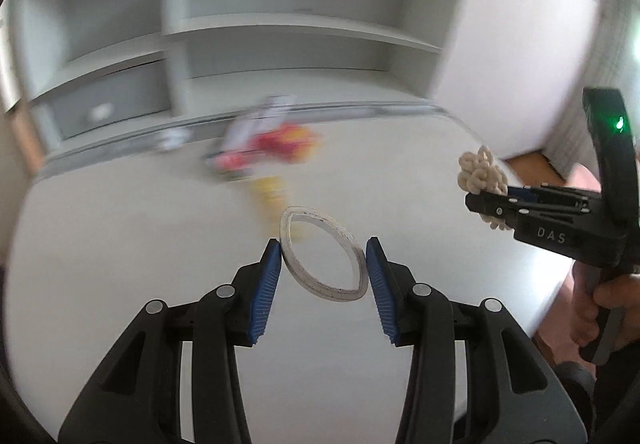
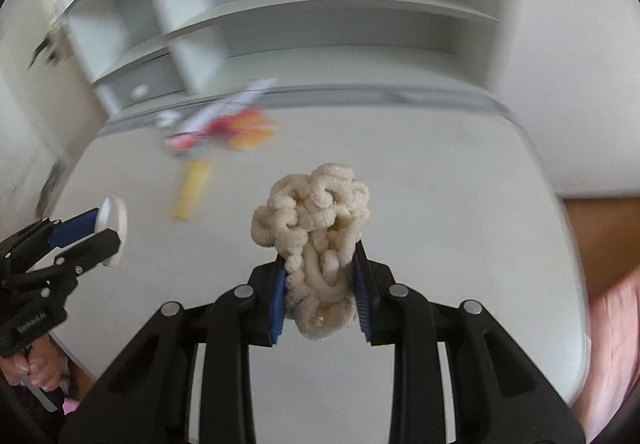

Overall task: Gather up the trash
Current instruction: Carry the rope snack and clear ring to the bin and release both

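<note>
My left gripper (image 1: 324, 248) is shut on a squashed white ring (image 1: 323, 256), pinched between its blue pads above the white table (image 1: 120, 244). The ring also shows in the right wrist view (image 2: 114, 222), with the left gripper (image 2: 100, 228) at the left edge. My right gripper (image 2: 320, 268) is shut on a cream tangle of curly cord (image 2: 316, 228) and holds it above the table. In the left wrist view the right gripper (image 1: 476, 199) is at the right with the tangle (image 1: 480, 171). Blurred red and yellow wrappers (image 1: 272, 143) and a yellow strip (image 1: 272, 187) lie farther back.
A white shelf unit (image 1: 240, 35) with a drawer stands behind the table. The wrappers (image 2: 228, 123) and yellow strip (image 2: 192, 187) lie at the far left of the table (image 2: 440, 203) in the right wrist view. Wooden floor (image 2: 592, 228) shows past the right edge.
</note>
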The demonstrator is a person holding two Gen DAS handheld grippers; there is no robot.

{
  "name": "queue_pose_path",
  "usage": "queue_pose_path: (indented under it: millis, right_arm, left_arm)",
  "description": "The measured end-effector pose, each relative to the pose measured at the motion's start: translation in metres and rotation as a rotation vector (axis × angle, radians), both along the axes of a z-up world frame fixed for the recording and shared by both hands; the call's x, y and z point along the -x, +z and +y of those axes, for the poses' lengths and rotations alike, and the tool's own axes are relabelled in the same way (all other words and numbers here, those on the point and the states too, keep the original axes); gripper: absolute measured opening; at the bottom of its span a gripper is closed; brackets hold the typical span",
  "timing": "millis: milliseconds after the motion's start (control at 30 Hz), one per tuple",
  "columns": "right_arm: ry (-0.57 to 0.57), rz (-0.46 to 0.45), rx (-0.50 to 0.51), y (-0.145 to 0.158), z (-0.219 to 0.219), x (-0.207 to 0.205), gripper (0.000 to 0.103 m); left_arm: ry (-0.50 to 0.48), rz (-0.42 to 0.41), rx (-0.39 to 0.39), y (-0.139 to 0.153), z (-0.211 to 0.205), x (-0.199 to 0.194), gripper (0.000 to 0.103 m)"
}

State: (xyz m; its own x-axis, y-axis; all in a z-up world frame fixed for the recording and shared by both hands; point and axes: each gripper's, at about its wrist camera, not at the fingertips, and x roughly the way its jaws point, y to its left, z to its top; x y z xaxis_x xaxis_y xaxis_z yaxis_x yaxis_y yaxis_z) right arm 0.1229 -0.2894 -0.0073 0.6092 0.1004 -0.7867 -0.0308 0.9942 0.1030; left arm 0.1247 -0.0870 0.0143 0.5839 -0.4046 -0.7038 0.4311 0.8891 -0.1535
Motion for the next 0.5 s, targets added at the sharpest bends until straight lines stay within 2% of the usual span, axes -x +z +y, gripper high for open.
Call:
queue_pose_path:
  millis: [100, 333, 500]
  right_arm:
    - [-0.150, -0.003, -0.012, -0.006, -0.071, 0.044, 0.029]
    - [-0.445, 0.015, -0.045, -0.030, -0.204, 0.150, 0.029]
    - [-0.622, 0.059, -0.083, -0.060, -0.273, 0.220, 0.029]
  left_arm:
    - [-0.111, -0.006, 0.011, -0.001, -0.058, 0.013, 0.043]
    - [-0.401, -0.013, 0.037, -0.010, -0.198, 0.060, 0.043]
    - [-0.582, 0.041, 0.029, -0.027, -0.281, 0.102, 0.043]
